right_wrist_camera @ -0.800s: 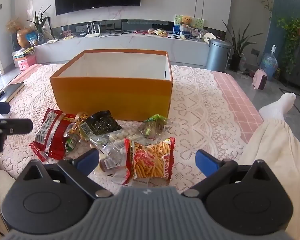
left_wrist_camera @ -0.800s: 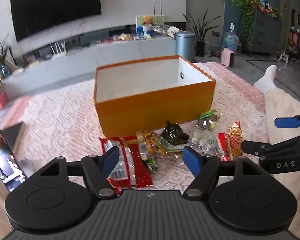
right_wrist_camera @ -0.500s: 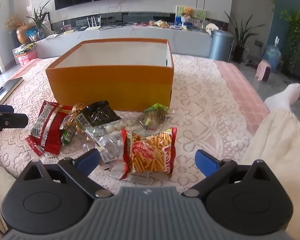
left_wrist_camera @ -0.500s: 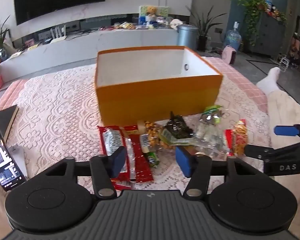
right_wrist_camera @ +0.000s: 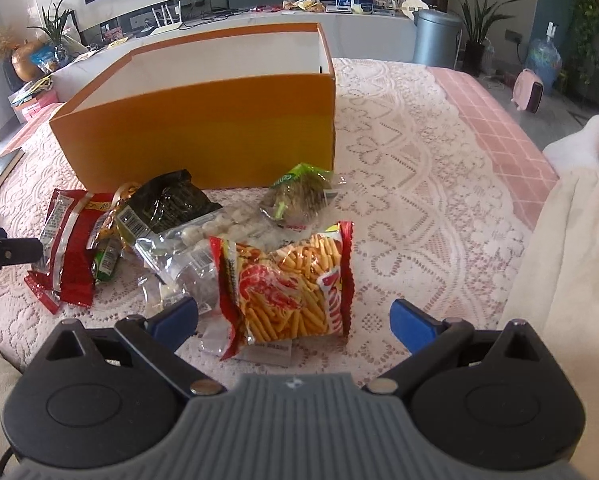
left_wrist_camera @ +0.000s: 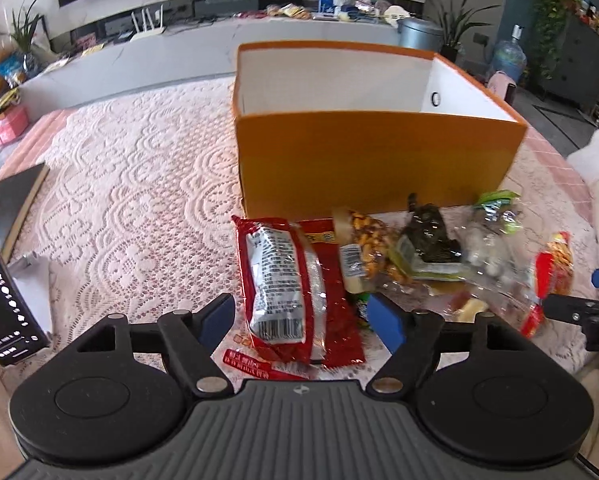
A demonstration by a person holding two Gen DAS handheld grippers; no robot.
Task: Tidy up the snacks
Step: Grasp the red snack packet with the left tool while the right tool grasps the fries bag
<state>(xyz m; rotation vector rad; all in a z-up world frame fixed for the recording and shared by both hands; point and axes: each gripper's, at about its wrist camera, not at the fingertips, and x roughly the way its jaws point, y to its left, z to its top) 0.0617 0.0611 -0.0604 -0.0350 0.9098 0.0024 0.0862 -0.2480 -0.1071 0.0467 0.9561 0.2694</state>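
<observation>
An open orange box with a white inside stands on the lace cloth; it also shows in the right wrist view. A pile of snack bags lies in front of it. My left gripper is open, its jaws on either side of a red bag with a silver panel. My right gripper is open around a red bag of yellow sticks. A dark green bag, clear bags of white sweets and a green-topped bag lie between.
A phone on a stand and a dark book sit at the left. A person's leg in a white sock lies at the right. A TV console with clutter runs along the back.
Both grippers have moved forward and down toward the snack pile. The left gripper's jaws now flank the red silver-panel bag; the right one's flank the yellow-stick bag.
</observation>
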